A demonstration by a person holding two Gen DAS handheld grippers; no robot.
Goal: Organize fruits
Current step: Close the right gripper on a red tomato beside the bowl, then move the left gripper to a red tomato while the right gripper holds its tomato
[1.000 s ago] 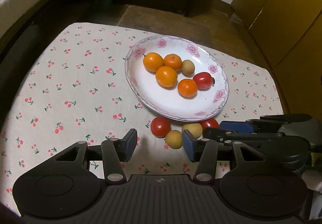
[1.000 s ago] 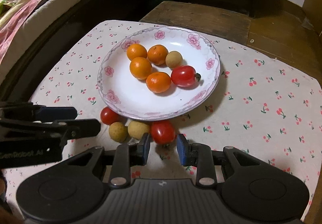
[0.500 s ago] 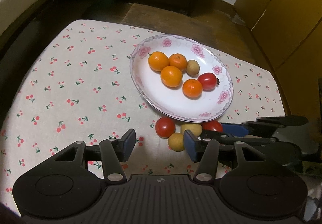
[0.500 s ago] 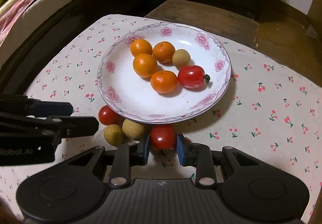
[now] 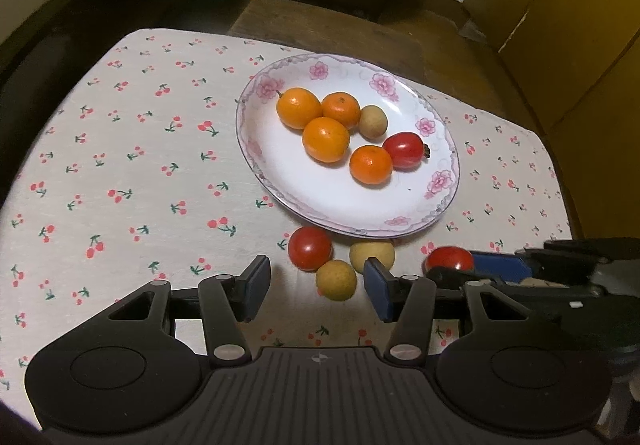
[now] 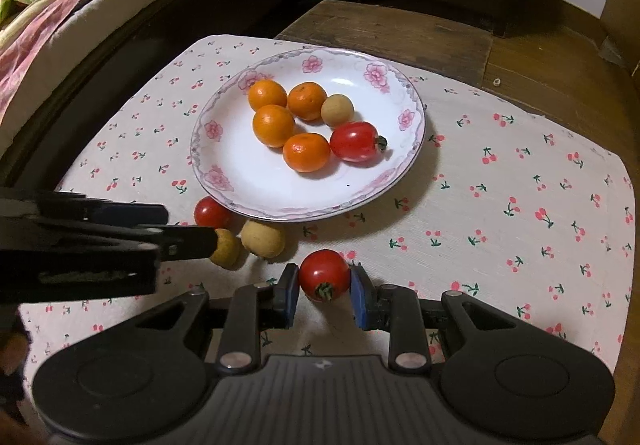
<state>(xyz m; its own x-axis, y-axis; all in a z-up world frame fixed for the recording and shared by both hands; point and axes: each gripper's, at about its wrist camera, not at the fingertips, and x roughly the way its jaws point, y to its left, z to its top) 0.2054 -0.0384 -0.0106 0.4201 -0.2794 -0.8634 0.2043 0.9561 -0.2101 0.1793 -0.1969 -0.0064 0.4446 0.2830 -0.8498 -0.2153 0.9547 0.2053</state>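
Jaws of the right gripper (image 6: 324,287), tilted downward, pinch a tomato (image 6: 323,273); left gripper (image 5: 316,287) spread.

red tomato (image 6: 324,275), cherry-print cloth (image 6: 520,213)

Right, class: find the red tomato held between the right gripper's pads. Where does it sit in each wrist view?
Left wrist view: the tomato is at lower right, just below the plate.
Right wrist view: the tomato is at bottom centre, clamped in the right gripper.
Shared landmark: the flowered plate.
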